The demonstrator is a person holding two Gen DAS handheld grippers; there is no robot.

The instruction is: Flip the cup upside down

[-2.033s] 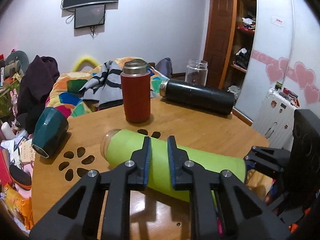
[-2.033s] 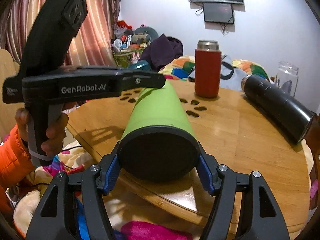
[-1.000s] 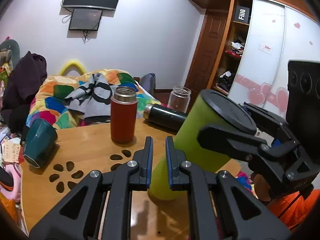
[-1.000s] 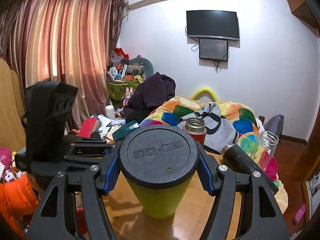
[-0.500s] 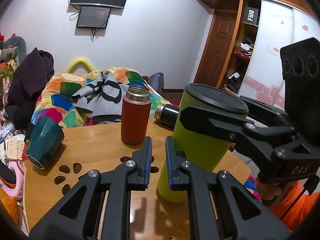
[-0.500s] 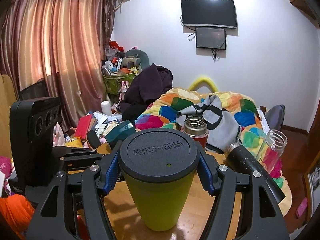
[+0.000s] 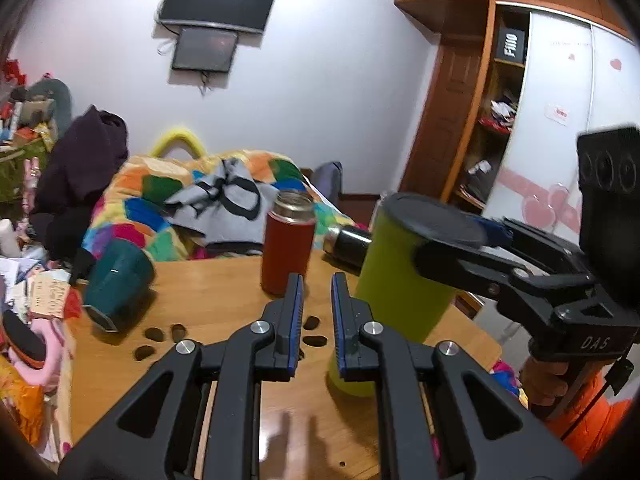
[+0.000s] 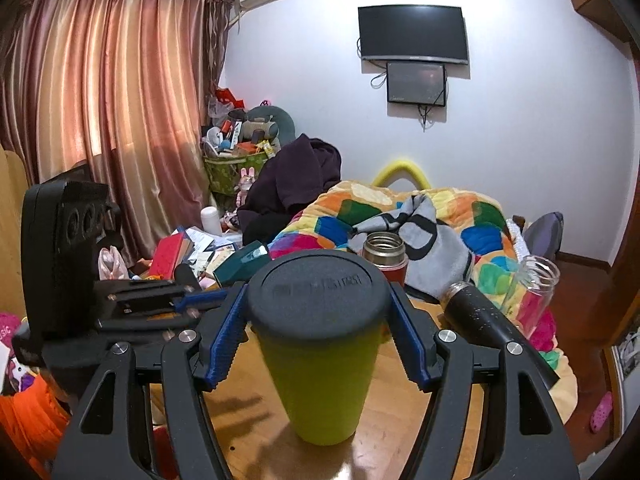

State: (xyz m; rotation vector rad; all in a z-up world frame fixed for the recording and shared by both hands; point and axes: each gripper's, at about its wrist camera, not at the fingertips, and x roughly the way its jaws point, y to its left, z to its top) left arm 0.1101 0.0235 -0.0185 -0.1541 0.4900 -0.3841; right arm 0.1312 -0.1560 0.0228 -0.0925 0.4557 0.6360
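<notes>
Red flask [image 7: 289, 247] upright, centre frame, on wooden table [image 7: 208, 300]. Black bottle [image 8: 478, 322] on its side, right. Teal cup [image 7: 118, 282] tipped over, left. Glass jar [image 8: 534, 284] far right.

Wooden table [image 7: 208, 304] carries green cup [image 8: 320, 372], red flask [image 7: 287, 256], teal mug [image 7: 118, 278], black bottle [image 8: 480, 324].

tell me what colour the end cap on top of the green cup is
Black, on the green cup; clearest in the right wrist view.
</notes>
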